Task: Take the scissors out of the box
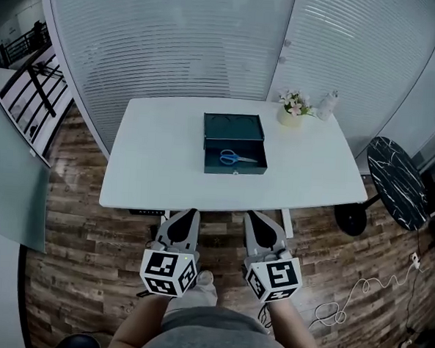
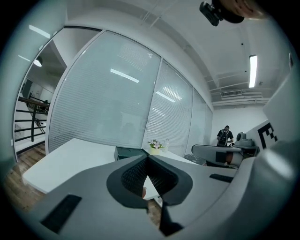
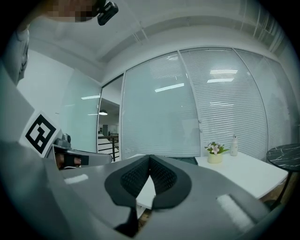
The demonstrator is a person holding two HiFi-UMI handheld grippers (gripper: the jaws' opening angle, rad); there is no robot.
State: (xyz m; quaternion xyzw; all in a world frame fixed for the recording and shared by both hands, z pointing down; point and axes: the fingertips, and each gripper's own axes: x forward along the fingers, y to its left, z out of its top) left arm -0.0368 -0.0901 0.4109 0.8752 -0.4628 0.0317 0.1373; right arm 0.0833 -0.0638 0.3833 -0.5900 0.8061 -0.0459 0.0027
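A dark teal box (image 1: 234, 129) stands in the middle of the white table (image 1: 152, 158), its front drawer pulled out. Blue-handled scissors (image 1: 237, 159) lie flat in the drawer. Both grippers are held low in front of the table's near edge, well short of the box and pointing toward it. My left gripper (image 1: 193, 213) is shut with nothing between its pads. My right gripper (image 1: 250, 215) is likewise shut and empty. Over the closed tips of the left gripper (image 2: 148, 158) only the box (image 2: 129, 152) shows. Beyond the right gripper (image 3: 150, 158) a sliver of the box (image 3: 185, 161) is visible.
A small pot of flowers (image 1: 291, 108) and a white bottle (image 1: 327, 105) sit at the table's far right corner. A black marble round table (image 1: 397, 180) stands to the right. Frosted glass walls close the back. A cable (image 1: 357, 292) lies on the wooden floor.
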